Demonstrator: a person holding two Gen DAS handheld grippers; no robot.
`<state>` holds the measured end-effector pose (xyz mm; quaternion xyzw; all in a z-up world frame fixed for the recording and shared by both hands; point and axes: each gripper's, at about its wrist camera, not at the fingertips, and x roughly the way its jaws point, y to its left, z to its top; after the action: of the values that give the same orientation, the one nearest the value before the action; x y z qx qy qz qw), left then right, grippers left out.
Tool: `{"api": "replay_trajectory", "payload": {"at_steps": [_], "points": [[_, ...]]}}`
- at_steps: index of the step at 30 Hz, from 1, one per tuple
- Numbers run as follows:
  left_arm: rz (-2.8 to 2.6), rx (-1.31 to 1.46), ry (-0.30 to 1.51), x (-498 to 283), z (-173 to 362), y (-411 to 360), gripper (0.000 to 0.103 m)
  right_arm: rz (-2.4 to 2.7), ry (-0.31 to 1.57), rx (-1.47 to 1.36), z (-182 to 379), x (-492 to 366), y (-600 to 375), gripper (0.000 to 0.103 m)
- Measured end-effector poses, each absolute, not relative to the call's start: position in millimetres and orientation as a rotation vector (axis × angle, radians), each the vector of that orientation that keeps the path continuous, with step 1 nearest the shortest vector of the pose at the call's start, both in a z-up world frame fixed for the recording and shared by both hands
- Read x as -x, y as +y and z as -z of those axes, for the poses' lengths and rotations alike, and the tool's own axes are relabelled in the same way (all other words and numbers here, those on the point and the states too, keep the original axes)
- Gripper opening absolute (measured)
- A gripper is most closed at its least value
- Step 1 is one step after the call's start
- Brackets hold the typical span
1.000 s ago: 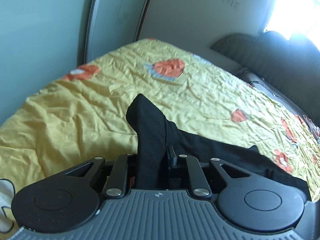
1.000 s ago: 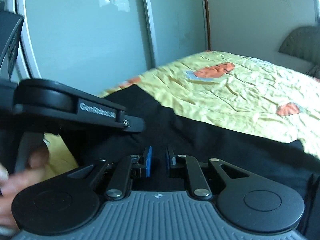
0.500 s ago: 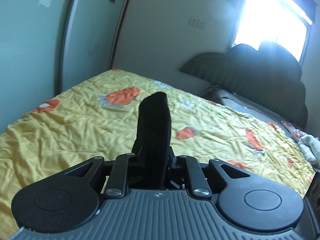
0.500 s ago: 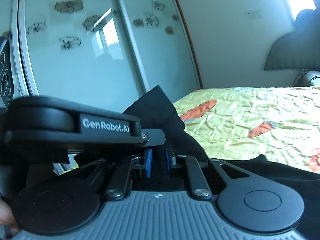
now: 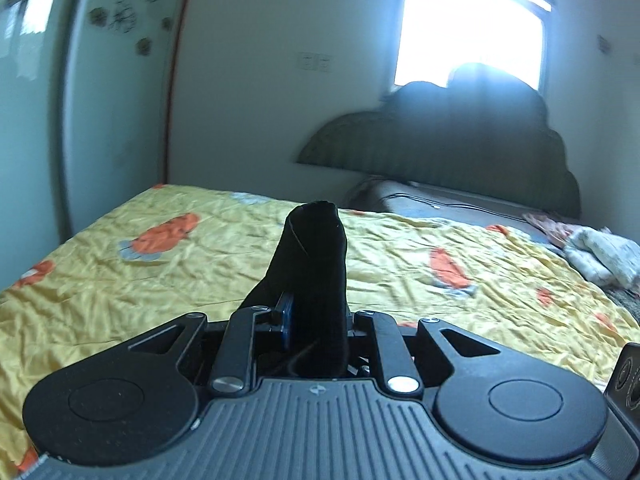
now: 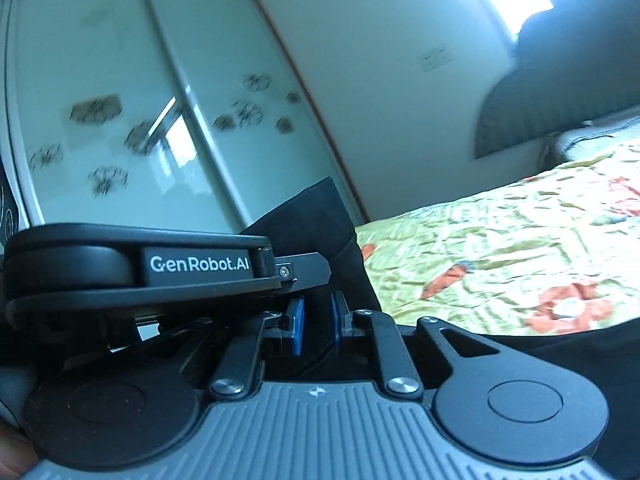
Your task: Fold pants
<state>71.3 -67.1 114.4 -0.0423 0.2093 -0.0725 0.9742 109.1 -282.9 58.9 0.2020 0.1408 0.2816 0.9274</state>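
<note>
The black pants (image 5: 316, 264) stick up as a narrow bunched strip between the fingers of my left gripper (image 5: 316, 322), which is shut on them and held above the yellow bedspread (image 5: 400, 256). My right gripper (image 6: 317, 322) is shut on another part of the black pants (image 6: 320, 216), whose corner stands up in front of it. The left gripper (image 6: 160, 268) shows side-on in the right wrist view, close on the left. More black cloth (image 6: 560, 344) hangs low at the right.
The bed carries a yellow spread with orange patches (image 6: 500, 240). A dark headboard (image 5: 460, 136) and a bright window (image 5: 472, 28) are at the far end. Sliding wardrobe doors (image 6: 140, 120) stand to the left. A pale bundle of cloth (image 5: 600, 256) lies at the right edge of the bed.
Both grippers have risen with the pants held in them and tilted up toward the headboard and wall. The pants have lifted off the bedspread.
</note>
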Motion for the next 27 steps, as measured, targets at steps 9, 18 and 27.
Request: {"api": "replay_trajectory", "payload": {"at_steps": [9, 18, 27], "points": [[0.256, 0.001, 0.394, -69, -108, -137, 0.020, -0.487, 0.268, -0.546, -50, -103, -345, 0.014], [0.335, -0.045, 0.427, -79, -91, -187, 0.020, -0.393, 0.278, -0.616, -29, -100, -397, 0.014], [0.398, -0.085, 0.441, -86, -70, -233, 0.021, -0.303, 0.290, -0.651, -13, -97, -435, 0.014]]}}
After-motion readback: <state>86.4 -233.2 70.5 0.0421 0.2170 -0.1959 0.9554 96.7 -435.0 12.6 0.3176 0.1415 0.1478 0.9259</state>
